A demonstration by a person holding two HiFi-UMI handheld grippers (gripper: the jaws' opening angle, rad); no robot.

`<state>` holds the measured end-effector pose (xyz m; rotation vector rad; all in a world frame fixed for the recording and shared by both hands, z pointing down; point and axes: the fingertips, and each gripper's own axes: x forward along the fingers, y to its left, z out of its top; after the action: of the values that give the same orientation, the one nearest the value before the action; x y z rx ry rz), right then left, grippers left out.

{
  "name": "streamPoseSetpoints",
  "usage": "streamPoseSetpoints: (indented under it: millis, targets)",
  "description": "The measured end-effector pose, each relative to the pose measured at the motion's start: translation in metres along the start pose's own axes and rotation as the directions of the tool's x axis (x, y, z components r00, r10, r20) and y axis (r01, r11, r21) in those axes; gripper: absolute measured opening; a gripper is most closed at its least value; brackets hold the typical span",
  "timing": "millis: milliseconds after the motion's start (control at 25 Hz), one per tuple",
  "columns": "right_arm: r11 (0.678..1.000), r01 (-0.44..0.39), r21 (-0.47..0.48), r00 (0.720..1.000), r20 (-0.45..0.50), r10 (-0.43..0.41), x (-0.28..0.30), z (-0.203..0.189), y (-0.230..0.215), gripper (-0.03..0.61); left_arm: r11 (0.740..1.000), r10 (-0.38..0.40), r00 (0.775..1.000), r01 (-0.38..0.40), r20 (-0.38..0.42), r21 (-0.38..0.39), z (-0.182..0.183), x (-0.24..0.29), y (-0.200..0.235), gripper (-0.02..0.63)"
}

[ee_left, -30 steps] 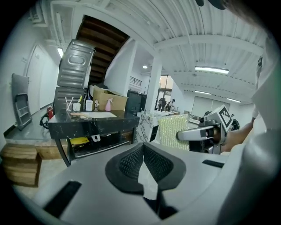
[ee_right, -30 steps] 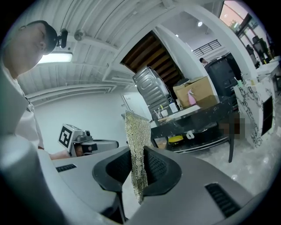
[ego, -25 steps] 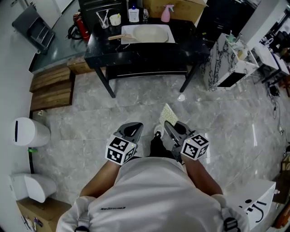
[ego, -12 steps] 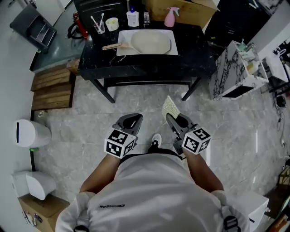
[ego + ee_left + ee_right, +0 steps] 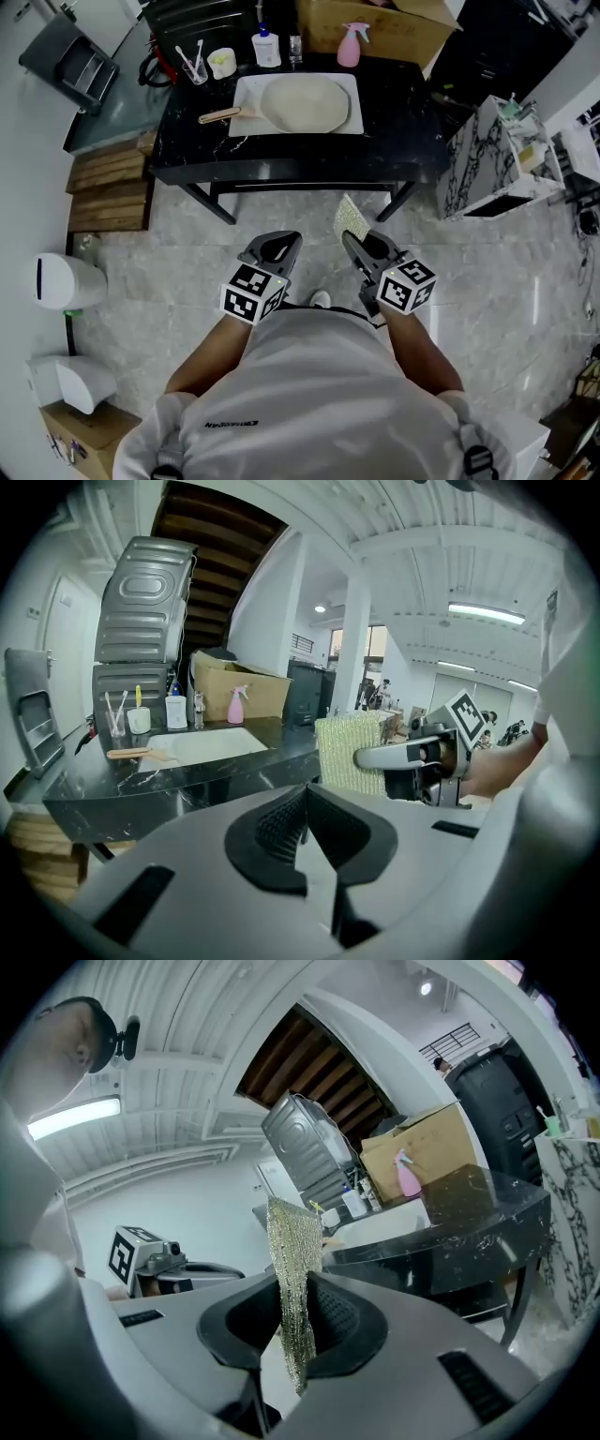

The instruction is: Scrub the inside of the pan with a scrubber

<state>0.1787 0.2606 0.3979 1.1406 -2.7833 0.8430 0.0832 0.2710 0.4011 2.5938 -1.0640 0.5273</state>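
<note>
A pale cream pan (image 5: 305,102) with a wooden handle (image 5: 218,115) rests on a white mat (image 5: 246,97) on a black marble table (image 5: 394,141); the left gripper view shows the mat (image 5: 202,745) too. My right gripper (image 5: 351,242) is shut on a flat yellow-green scrubber (image 5: 350,219), which stands upright between its jaws (image 5: 293,1288) and shows in the left gripper view (image 5: 349,752) as well. My left gripper (image 5: 283,241) is shut with nothing in it, jaws (image 5: 305,822) touching. Both are held over the floor, short of the table.
At the table's back stand a white bottle (image 5: 266,47), a pink spray bottle (image 5: 350,45), a cup of brushes (image 5: 194,66), a small cup (image 5: 222,62) and a cardboard box (image 5: 375,23). A marble-patterned cabinet (image 5: 492,159) stands right, wooden steps (image 5: 108,187) and white bins (image 5: 64,279) left.
The person has walked towards the table, which now lies nearer and lower in the head view. Both grippers kept their pose in front of the body, the scrubber still gripped.
</note>
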Motion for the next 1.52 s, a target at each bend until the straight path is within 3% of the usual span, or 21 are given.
streamPoseSetpoints:
  millis: [320, 600, 800, 1000, 1320, 1520]
  targets:
    - [1.0, -0.024, 0.002, 0.999, -0.034, 0.024, 0.023, 0.007, -0.022, 0.066, 0.999, 0.05, 0.998, -0.05, -0.027, -0.013, 0.004, 0.018, 0.038, 0.015]
    - [1.0, -0.006, -0.009, 0.998, -0.064, 0.005, 0.06, 0.016, -0.044, 0.066, 1.0, 0.001, 0.999, -0.001, -0.041, -0.01, 0.006, 0.052, 0.063, 0.015]
    - [1.0, 0.028, -0.008, 0.998, -0.06, -0.029, 0.091, 0.036, -0.071, 0.066, 0.999, 0.019, 1.0, -0.019, -0.022, 0.034, 0.031, 0.079, 0.114, 0.015]
    - [0.999, 0.048, -0.007, 0.996, -0.073, -0.049, 0.138, 0.064, -0.093, 0.066, 0.998, 0.031, 0.997, -0.027, -0.067, 0.057, 0.046, 0.101, 0.174, 0.015]
    - [0.994, 0.108, -0.016, 0.991, -0.077, -0.109, 0.221, 0.106, -0.133, 0.066, 0.984, 0.027, 0.994, -0.008, -0.105, 0.18, 0.072, 0.14, 0.261, 0.015]
    - [0.979, 0.168, -0.112, 0.971, -0.15, -0.184, 0.27, 0.11, -0.156, 0.066, 0.965, 0.042, 0.989, -0.004, -0.14, 0.264, 0.074, 0.161, 0.318, 0.016]
